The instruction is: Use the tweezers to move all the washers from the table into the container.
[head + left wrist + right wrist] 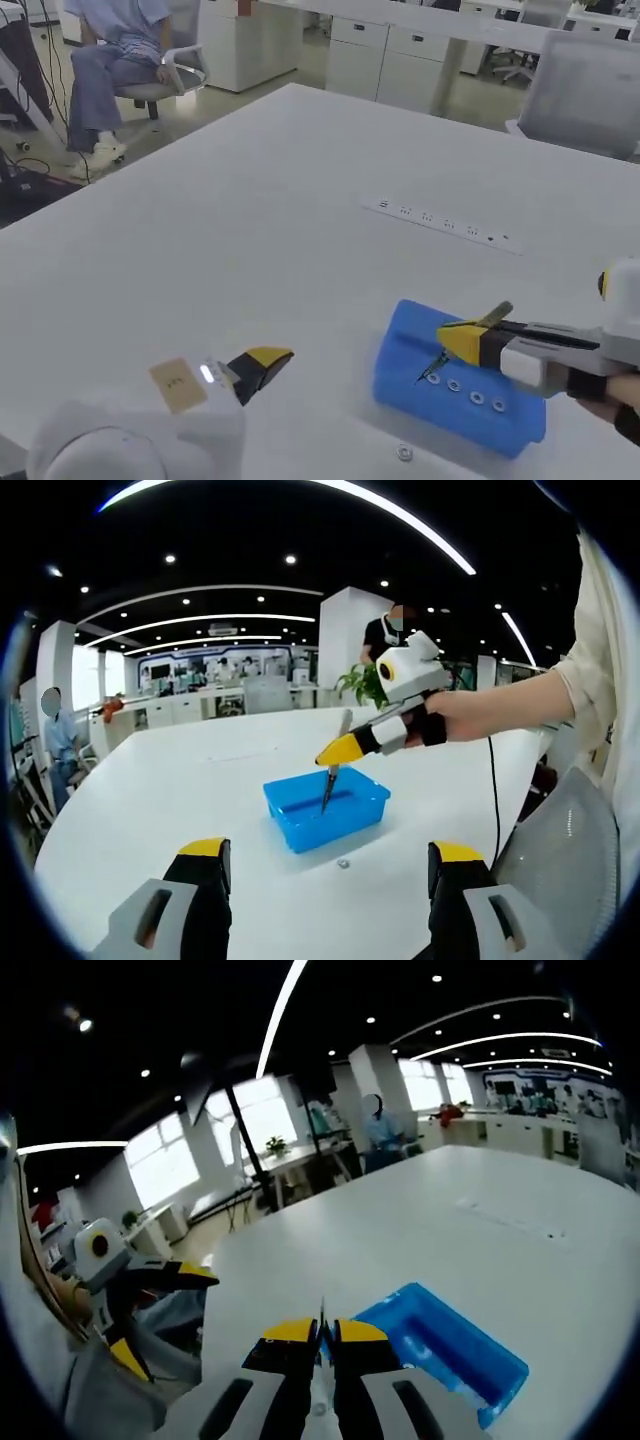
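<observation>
My left gripper (pixel 264 361) hovers low over the table (pixel 250 230). In its own view the jaws are spread wide with nothing between them, so that hand is idle.

To the right of it, near my edge of the table, one washer (pixel 404 453) lies flat on the bare top, just in front of the blue container (pixel 392 375). Inside the container, four more washers (pixel 477 397) sit in a row along the floor.

Furthest right, my right gripper (pixel 324 1335) has its jaws pressed close on the tweezers (pixel 497 314), which slant down with their tips in the container beside the leftmost washer there. I cannot tell whether the tips are pinching anything.

The washer on the table looks to me like a thin, hard metal ring, almost weightless and lying flush on a smooth surface. I expect it to skate away or flick out if I squeeze carelessly. I would put one tip through the hole and the other against the outer edge, gripping across the band of the ring. A gentle, steady squeeze should do, since a hard pinch on something this stiff and slick is what would make it shoot off.
</observation>
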Demonstrator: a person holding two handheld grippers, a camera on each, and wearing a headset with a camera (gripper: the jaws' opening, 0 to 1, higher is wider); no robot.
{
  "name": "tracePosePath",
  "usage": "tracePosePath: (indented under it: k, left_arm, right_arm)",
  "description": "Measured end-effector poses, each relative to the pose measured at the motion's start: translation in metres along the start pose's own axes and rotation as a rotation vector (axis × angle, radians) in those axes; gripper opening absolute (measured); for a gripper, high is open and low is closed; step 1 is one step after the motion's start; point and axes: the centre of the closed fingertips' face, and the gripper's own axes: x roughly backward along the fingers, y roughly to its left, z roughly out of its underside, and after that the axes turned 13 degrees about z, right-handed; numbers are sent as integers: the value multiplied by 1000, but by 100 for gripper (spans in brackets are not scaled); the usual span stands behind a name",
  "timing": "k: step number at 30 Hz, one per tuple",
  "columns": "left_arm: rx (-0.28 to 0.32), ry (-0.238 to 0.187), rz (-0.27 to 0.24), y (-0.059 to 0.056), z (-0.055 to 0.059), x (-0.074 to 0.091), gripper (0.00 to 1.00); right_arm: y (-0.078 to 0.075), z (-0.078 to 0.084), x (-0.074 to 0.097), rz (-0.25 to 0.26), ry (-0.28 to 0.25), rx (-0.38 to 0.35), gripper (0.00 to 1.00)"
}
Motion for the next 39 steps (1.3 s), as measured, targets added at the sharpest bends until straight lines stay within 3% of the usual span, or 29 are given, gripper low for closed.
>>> tracePosePath:
  k: [5, 15, 26, 29, 33, 39]
  left_arm:
    - [-1, 1, 1, 0, 0, 0, 82]
    - [2, 0, 3, -1, 0, 0, 82]
    - [1, 6, 5, -1, 0, -1, 82]
    - [1, 7, 9, -1, 0, -1, 82]
    - [1, 11, 10, -1, 1, -2, 82]
    - [-2, 13, 13, -2, 1, -2, 82]
  right_arm:
    - [10, 19, -7, -27, 47, 8, 3]
    - [10, 51, -16, -32, 136, 26, 3]
    - [11, 64, -18, -44, 176, 54, 3]
    - [13, 69, -20, -46, 199, 105, 3]
    - [19, 69, -19, -57, 190, 144, 3]
    - [34, 74, -18, -97, 189, 282, 4]
